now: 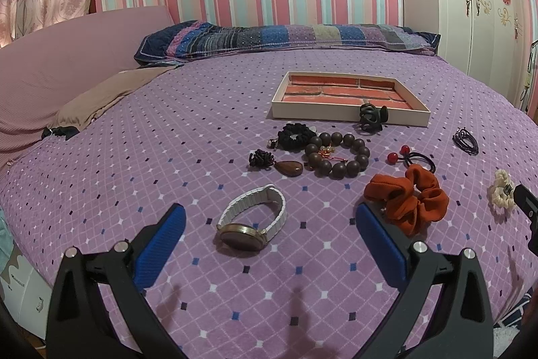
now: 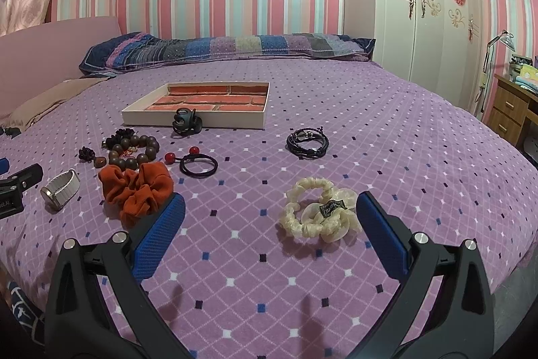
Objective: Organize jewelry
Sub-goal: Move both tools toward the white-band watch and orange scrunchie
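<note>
A shallow cream tray [image 1: 349, 117] [image 2: 195, 120] with a brick-pattern bottom lies on the purple bed. Jewelry lies in front of it. My left gripper [image 1: 269, 217] is open; a white-strap watch [image 1: 252, 221] lies between its blue fingers, and an orange scrunchie [image 1: 410, 201] lies by the right finger. My right gripper [image 2: 270, 214] is open around a cream scrunchie [image 2: 316, 214]. A wooden bead bracelet [image 1: 336, 155], a black claw clip [image 1: 371, 117], a red-bead hair tie [image 2: 195, 162] and a dark cord bracelet [image 2: 307, 142] lie apart.
A black scrunchie [image 1: 296, 137] and a brown pendant [image 1: 289, 168] lie left of the beads. A patchwork pillow [image 1: 285, 37] lies at the bed's far end. A white wardrobe [image 2: 427, 5] and a wooden desk [image 2: 511, 113] stand to the right.
</note>
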{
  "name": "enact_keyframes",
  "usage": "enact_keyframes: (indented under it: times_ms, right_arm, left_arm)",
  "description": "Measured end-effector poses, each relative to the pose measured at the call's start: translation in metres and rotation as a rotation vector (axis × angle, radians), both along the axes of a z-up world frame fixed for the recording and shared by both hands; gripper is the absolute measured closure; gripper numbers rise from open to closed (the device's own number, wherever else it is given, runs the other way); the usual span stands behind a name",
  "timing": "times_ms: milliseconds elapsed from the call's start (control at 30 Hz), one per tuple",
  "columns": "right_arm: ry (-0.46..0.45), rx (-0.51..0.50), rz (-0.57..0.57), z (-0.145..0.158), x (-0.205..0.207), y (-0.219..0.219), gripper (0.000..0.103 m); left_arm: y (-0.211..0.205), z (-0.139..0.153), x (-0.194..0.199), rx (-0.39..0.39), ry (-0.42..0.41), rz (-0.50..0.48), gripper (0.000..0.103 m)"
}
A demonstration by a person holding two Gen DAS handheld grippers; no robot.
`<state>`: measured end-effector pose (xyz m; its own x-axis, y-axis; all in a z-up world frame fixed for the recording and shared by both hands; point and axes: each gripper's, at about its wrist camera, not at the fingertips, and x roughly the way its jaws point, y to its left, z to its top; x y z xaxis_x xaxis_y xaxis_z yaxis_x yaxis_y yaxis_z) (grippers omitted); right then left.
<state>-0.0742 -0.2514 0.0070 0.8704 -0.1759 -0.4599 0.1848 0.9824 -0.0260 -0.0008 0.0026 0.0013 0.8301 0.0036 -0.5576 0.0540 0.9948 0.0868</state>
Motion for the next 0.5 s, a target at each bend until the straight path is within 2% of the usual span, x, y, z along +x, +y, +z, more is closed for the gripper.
enact_keyframes:
  times_ms: [500]
  right_arm:
    - [0.011,-0.004,0.004,-0.0046,0.0041,-0.0004,0.004]
  left_arm:
    - [0.0009,-0.0016,0.001,-0.002,0.007,0.001,0.004]
